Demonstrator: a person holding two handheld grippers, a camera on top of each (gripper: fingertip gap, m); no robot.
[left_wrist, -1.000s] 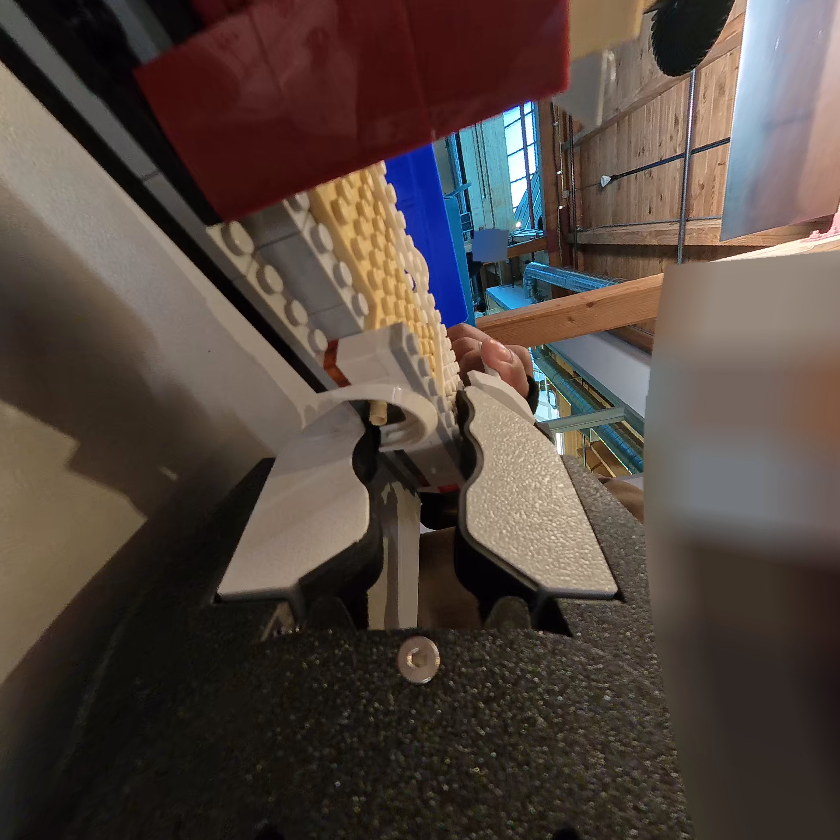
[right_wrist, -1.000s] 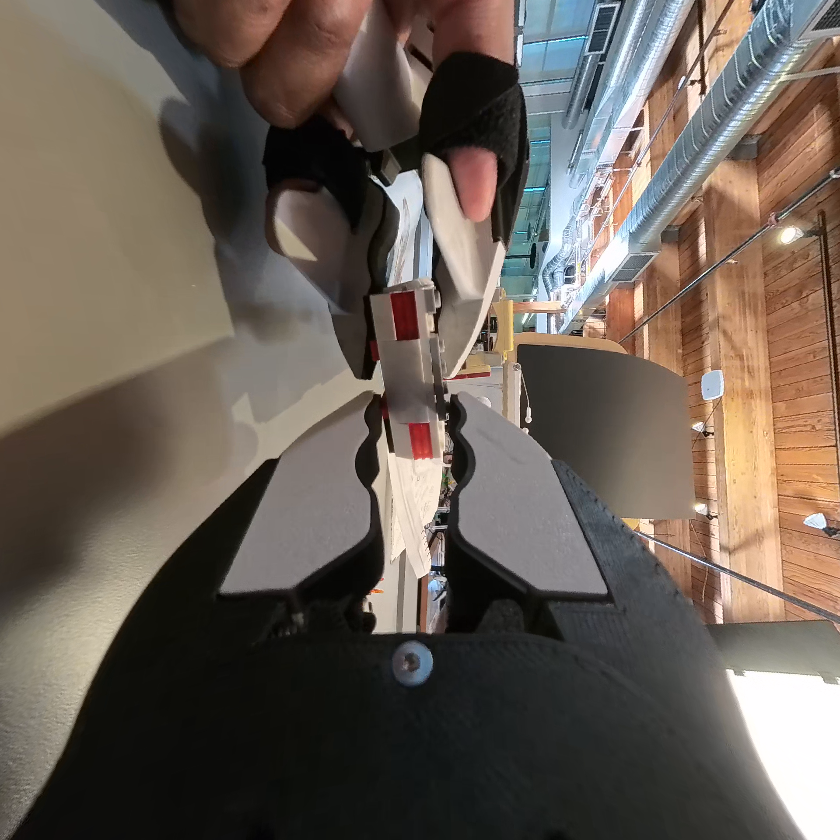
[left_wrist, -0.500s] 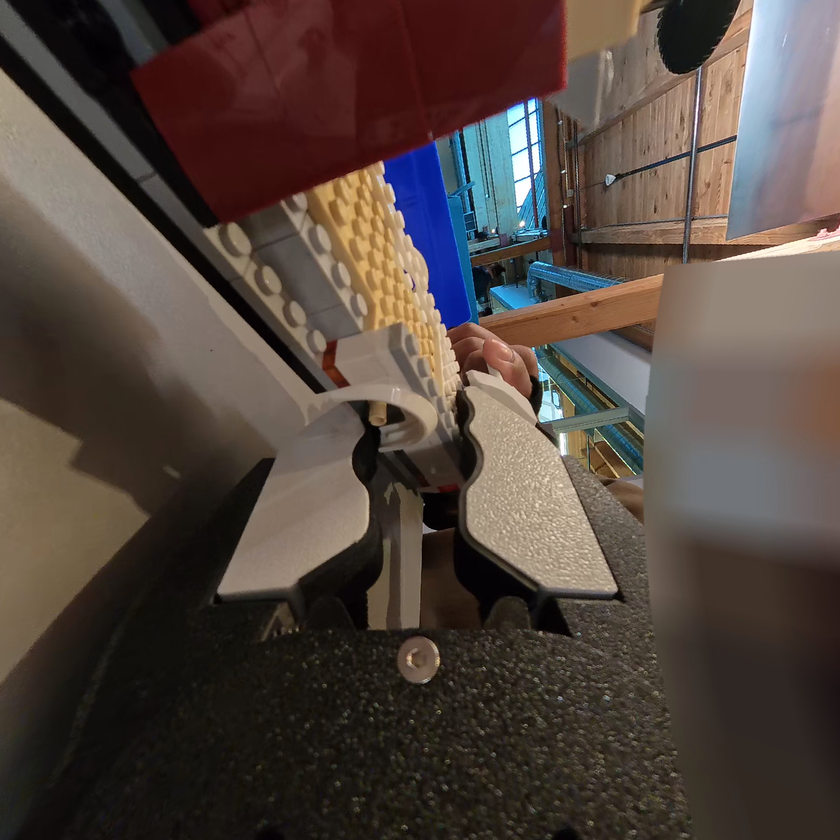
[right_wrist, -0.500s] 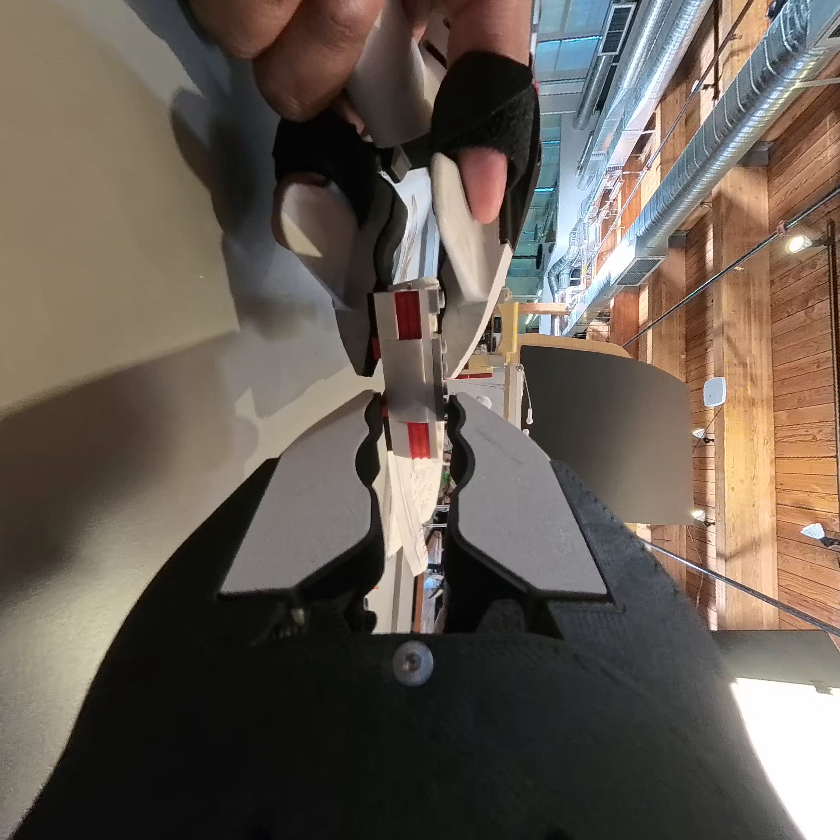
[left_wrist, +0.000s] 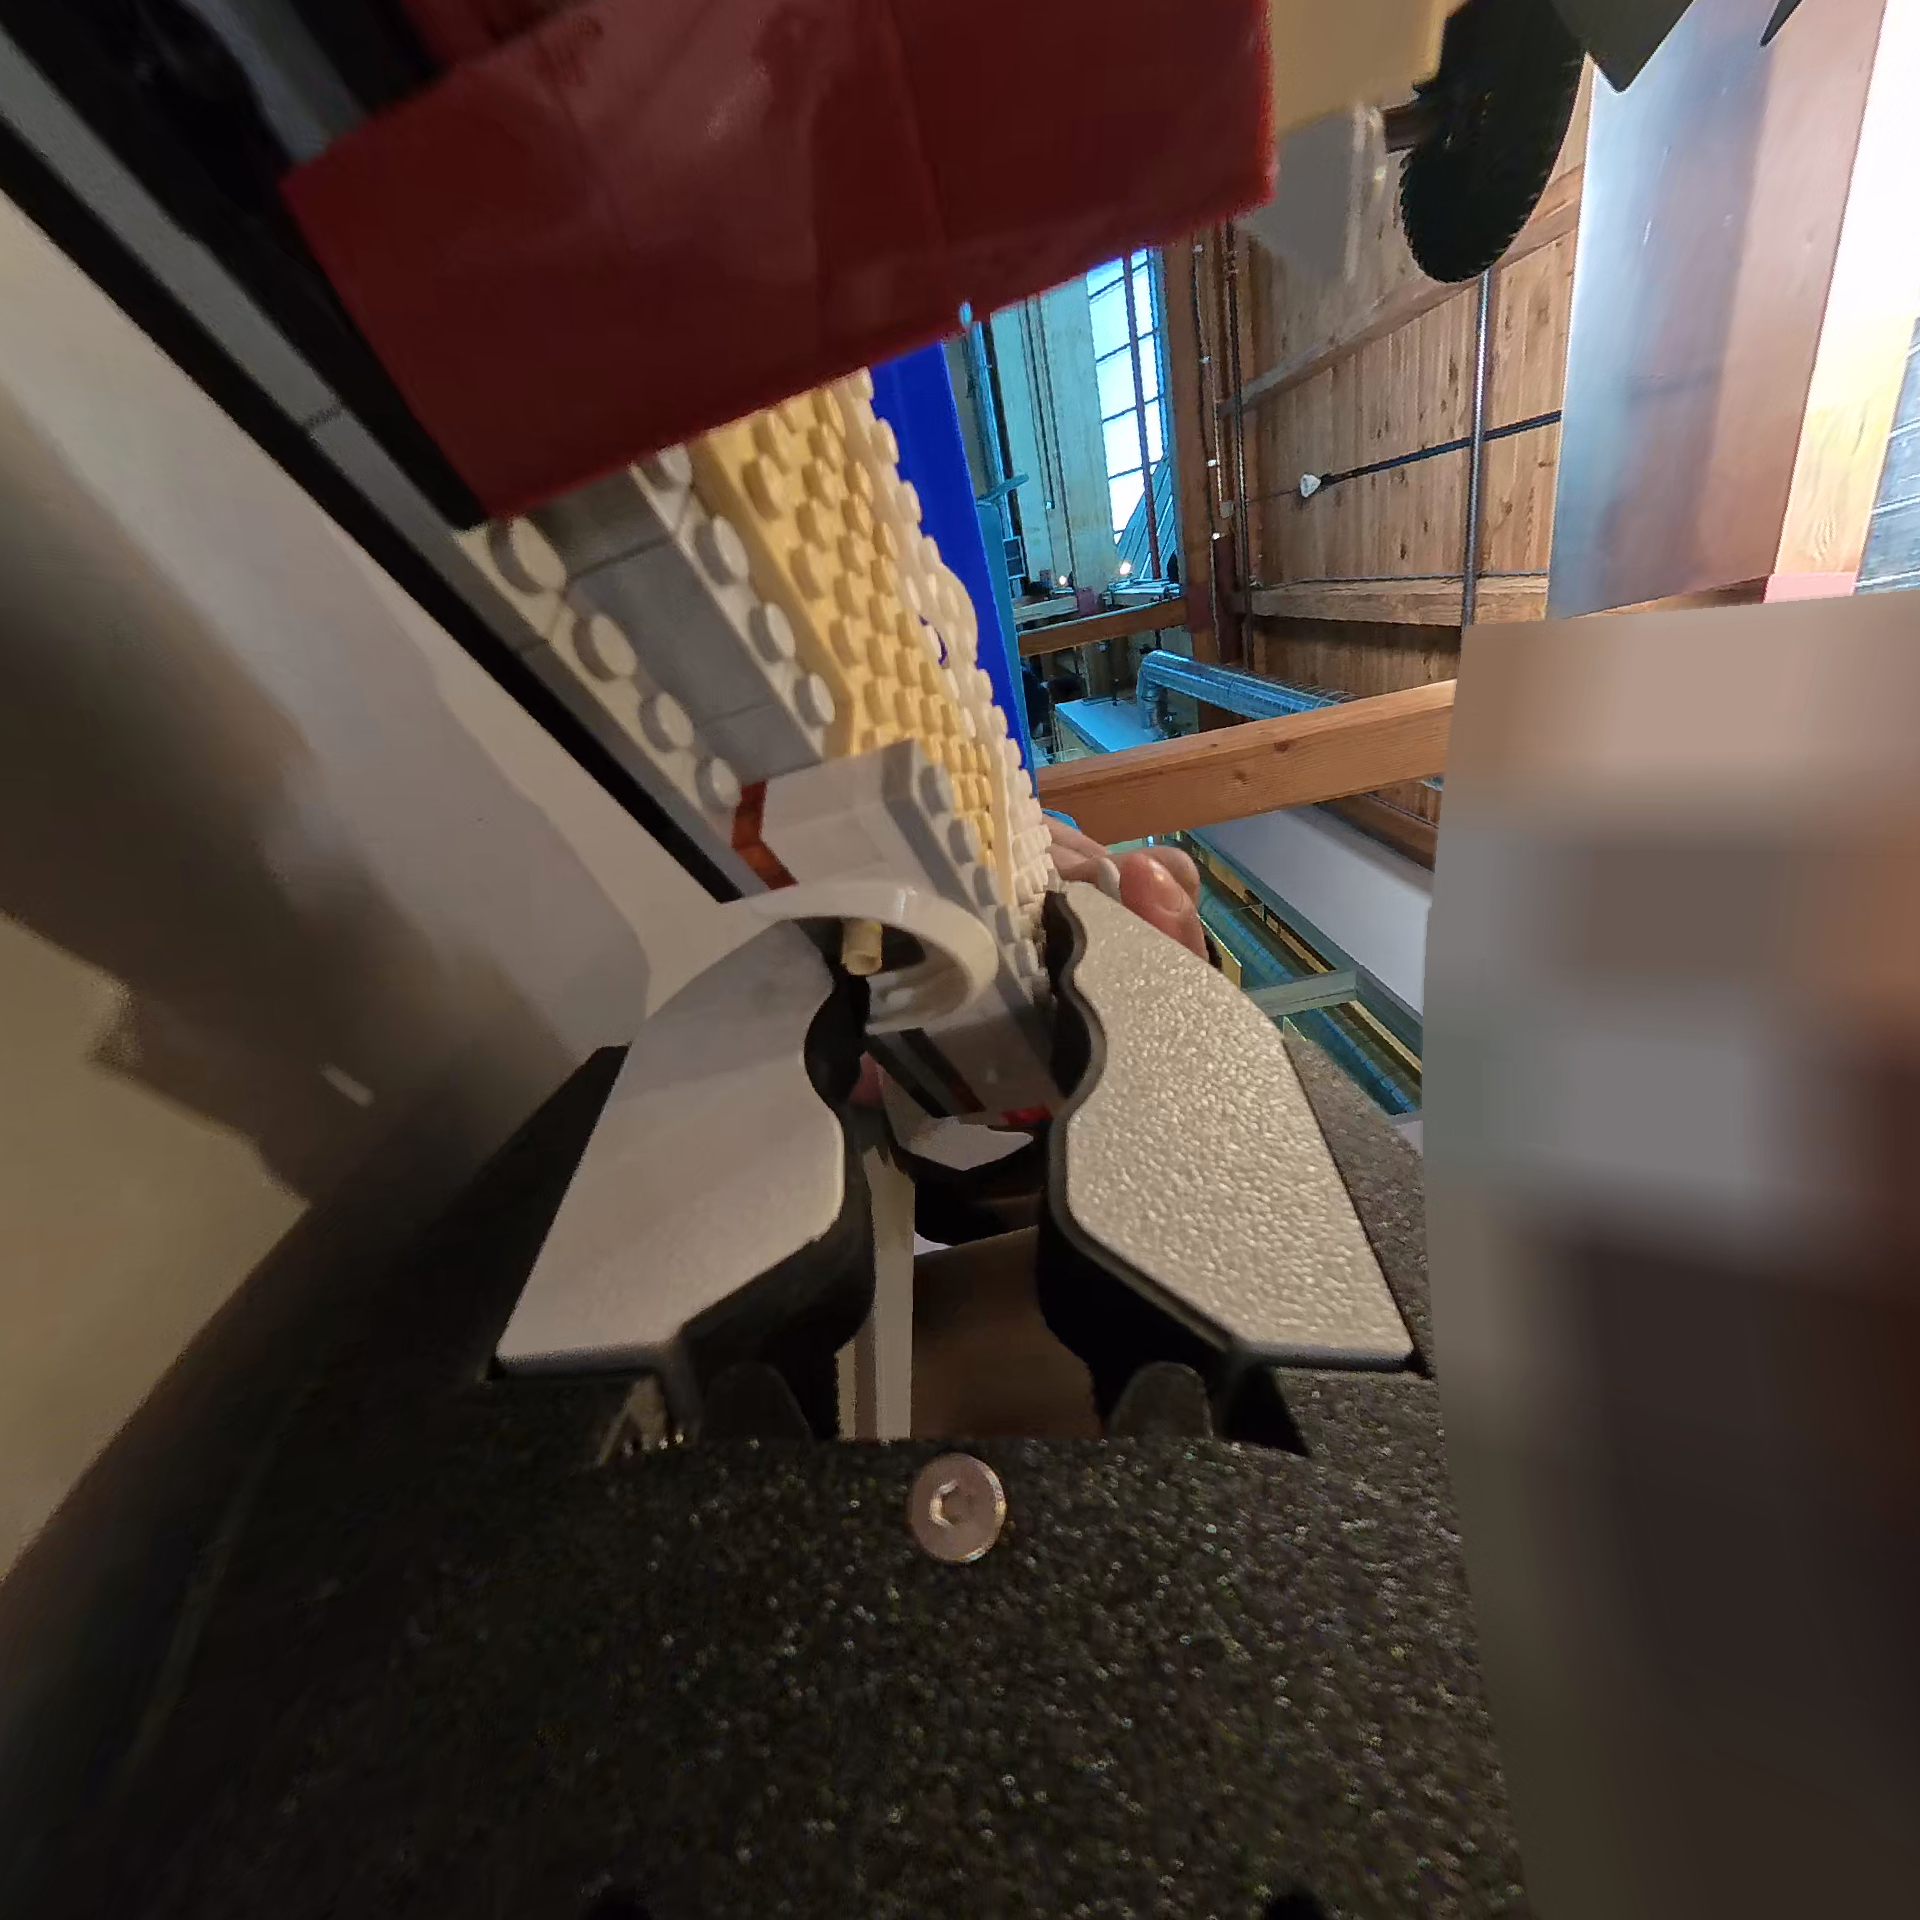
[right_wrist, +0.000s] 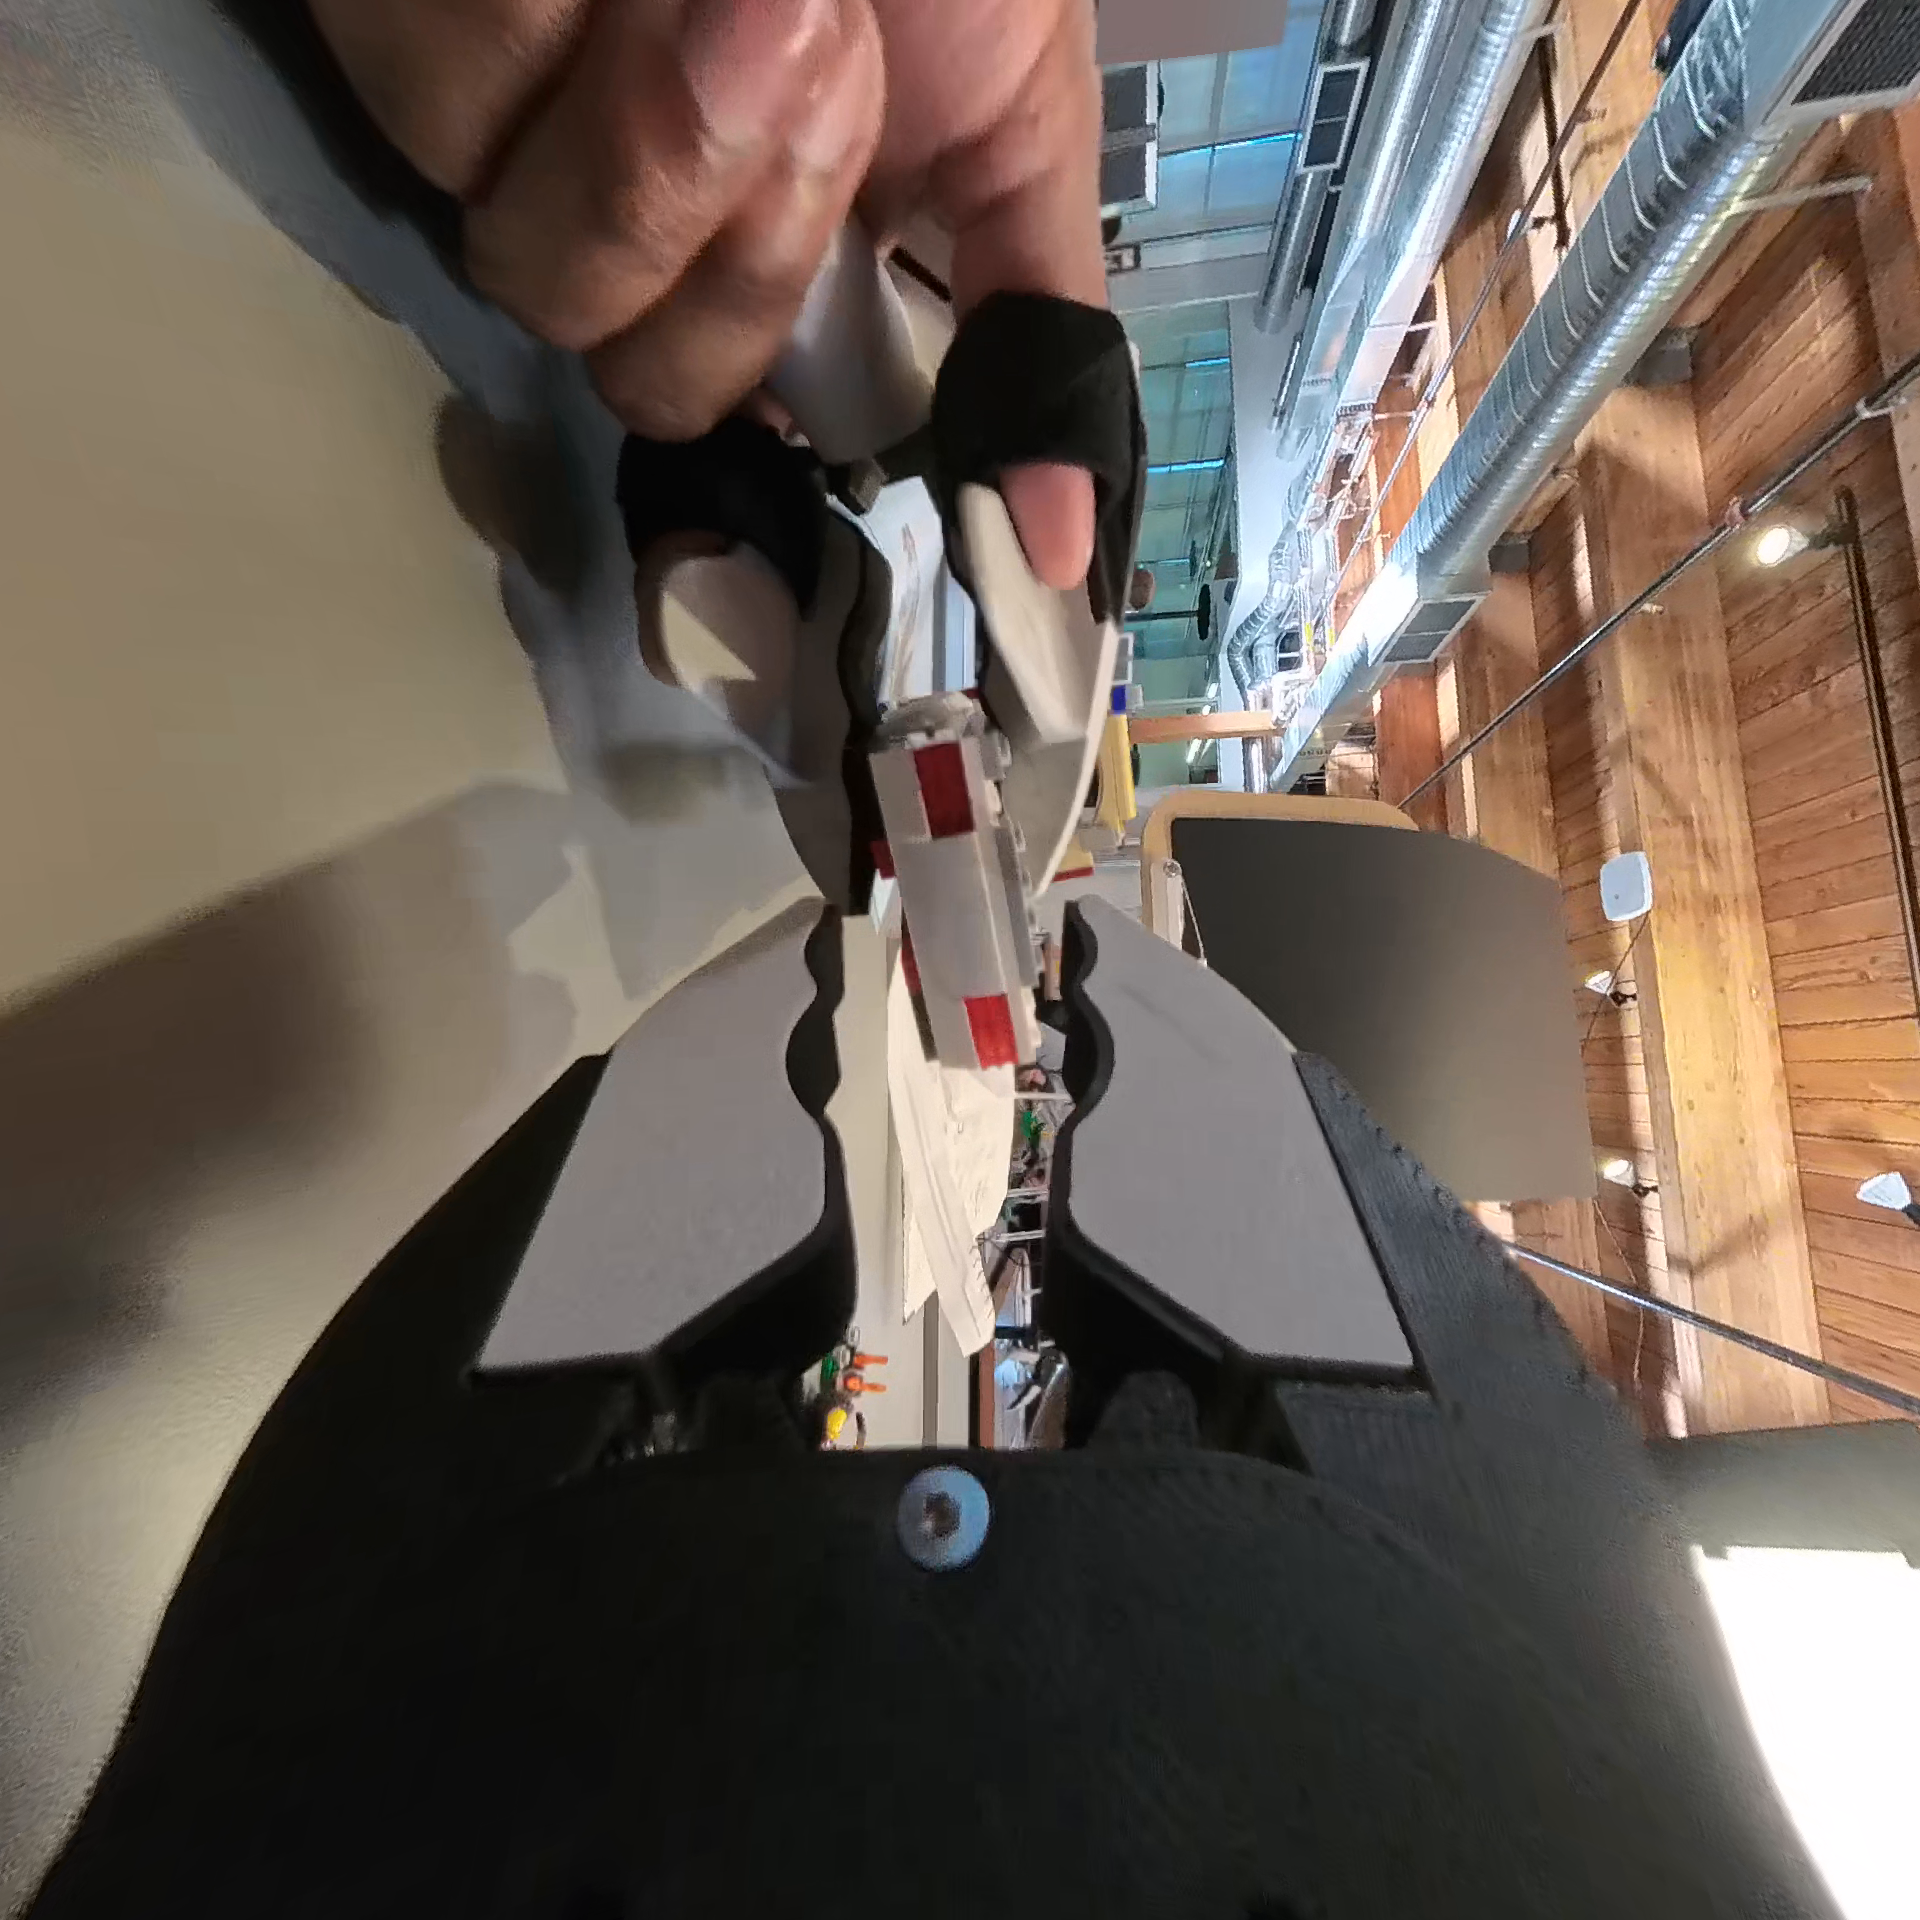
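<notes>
My left fingers clamp the grey end of a brick-built model: grey studded plates, a tan studded deck, a dark red slab at the far end. Both pads press against it. A bare hand shows just beyond the right pad.

My right fingers stand part-open around a grey bar with 2 red bands. There is clear space at the left pad; I cannot tell whether the right pad touches. The bar's far end sits between the other gripper's fingers, gripped by a hand in a black fingerless glove. The pale bench lies alongside.
</notes>
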